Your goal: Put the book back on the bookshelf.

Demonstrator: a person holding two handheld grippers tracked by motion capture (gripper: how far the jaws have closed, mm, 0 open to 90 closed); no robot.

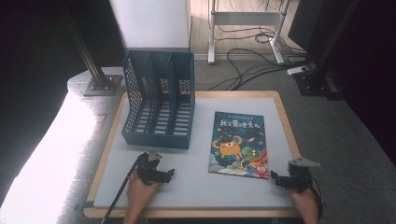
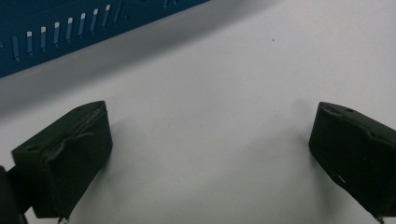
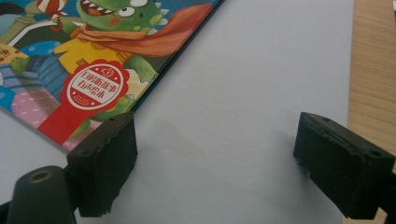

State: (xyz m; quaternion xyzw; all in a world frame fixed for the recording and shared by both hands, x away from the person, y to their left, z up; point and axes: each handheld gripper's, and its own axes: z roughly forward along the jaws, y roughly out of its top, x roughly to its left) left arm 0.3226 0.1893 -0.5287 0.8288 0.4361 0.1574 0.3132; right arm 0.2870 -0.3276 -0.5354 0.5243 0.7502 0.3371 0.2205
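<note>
Right now both pairs of my jaws stand apart with nothing between them. Those of my right gripper (image 3: 215, 163) hang low over the grey mat, one pad just at the near right corner of the book (image 3: 93, 56), the other out toward the wooden edge of the bench (image 3: 373, 70). Those of my left gripper (image 2: 210, 154) are spread wide over bare mat, with the blue rack (image 2: 56, 32) just beyond them.

From above, my left gripper (image 1: 154, 171) sits near the front edge, in front of the rack (image 1: 159, 100), and my right gripper (image 1: 292, 177) sits at the near right, beside the book (image 1: 239, 143). The book lies flat on the mat (image 1: 196, 186), cover up, to the right of the rack and apart from it.

I judge the book thin and light, with a glossy cover that may slip between the pads. It will probably flex and droop if held by one corner only, and lying flat it offers no edge to close on. I would work a pad under the near right corner or along the right edge, then take it close to the spine, where it is stiffest.

The cover carries a Chinese title in large characters across the top, too small for me to read from above. Its red rosette badge holds two lines of white Chinese characters that I cannot make out with certainty. Cartoon monsters, one orange and one green with a red scarf, fill the rest.
</note>
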